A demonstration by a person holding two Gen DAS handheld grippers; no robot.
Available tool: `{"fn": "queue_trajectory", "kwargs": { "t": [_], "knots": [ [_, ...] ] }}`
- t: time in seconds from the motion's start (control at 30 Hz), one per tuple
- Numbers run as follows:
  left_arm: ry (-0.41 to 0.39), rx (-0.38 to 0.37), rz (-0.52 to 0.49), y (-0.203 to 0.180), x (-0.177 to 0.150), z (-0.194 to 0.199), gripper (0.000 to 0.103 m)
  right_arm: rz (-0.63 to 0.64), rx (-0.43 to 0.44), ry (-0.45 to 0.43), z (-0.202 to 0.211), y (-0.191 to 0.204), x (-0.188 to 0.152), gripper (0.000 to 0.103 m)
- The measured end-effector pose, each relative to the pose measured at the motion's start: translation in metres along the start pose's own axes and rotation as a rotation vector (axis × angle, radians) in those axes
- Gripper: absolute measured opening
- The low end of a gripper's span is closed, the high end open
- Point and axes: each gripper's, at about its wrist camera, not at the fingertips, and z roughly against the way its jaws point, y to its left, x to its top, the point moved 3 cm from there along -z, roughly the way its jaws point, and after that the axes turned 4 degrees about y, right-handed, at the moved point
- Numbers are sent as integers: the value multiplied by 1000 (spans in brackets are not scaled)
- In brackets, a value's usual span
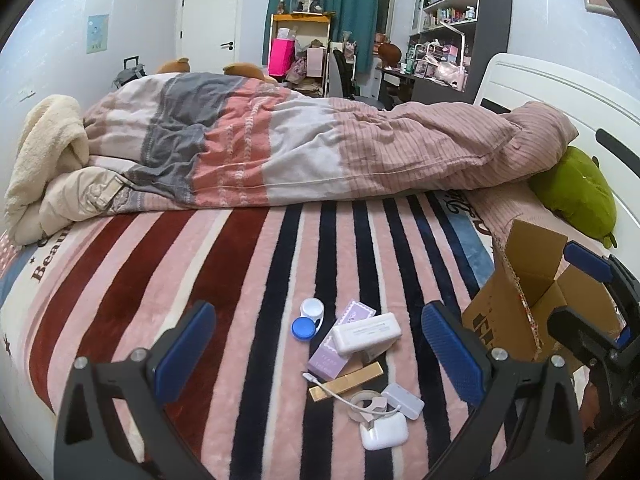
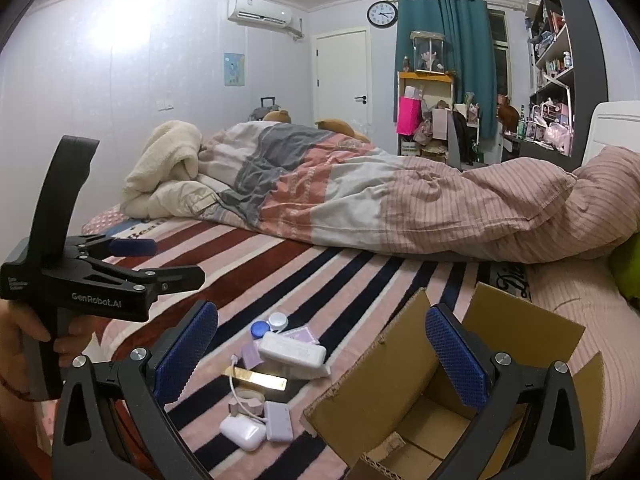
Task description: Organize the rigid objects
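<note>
- Both sets of tongs wide open, nothing held: left tongs (image 1: 318, 350) hovering over the pile, right tongs (image 2: 322, 346) above the cardboard box (image 2: 404, 384).
- Small stuff heaped on the striped blanket (image 1: 200, 280): white case (image 1: 366, 332) at 12 o'clock of the heap, gold bar (image 1: 346, 380) mid-pile, earbud case (image 1: 384, 434) at 6, lens case (image 1: 308, 322) at 10.
- Box sitting at 3 o'clock of the pile, flaps up, looks empty, though hard to tell with only a corner of its floor visible.
- Biggest risk: cable (image 1: 340, 394) draped over the gold bar and maybe plugged into the earbud case, so grabbing one could drag the others.
- White case stacked on the purple box (image 1: 328, 360); could slide off if nudged.
- Soft bedding = wobbly box, easy to tip.
</note>
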Motion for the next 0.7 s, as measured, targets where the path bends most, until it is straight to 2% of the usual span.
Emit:
{"fn": "queue_trajectory", "kwargs": {
  "t": [0.23,0.7],
  "knots": [
    [0,12,-18,-6,-2,4,102,24,-28,-19,2,2,-1,103],
    [5,14,-11,-4,-3,1,102,4,-35,-1,-1,-3,-5,103]
  ]
}}
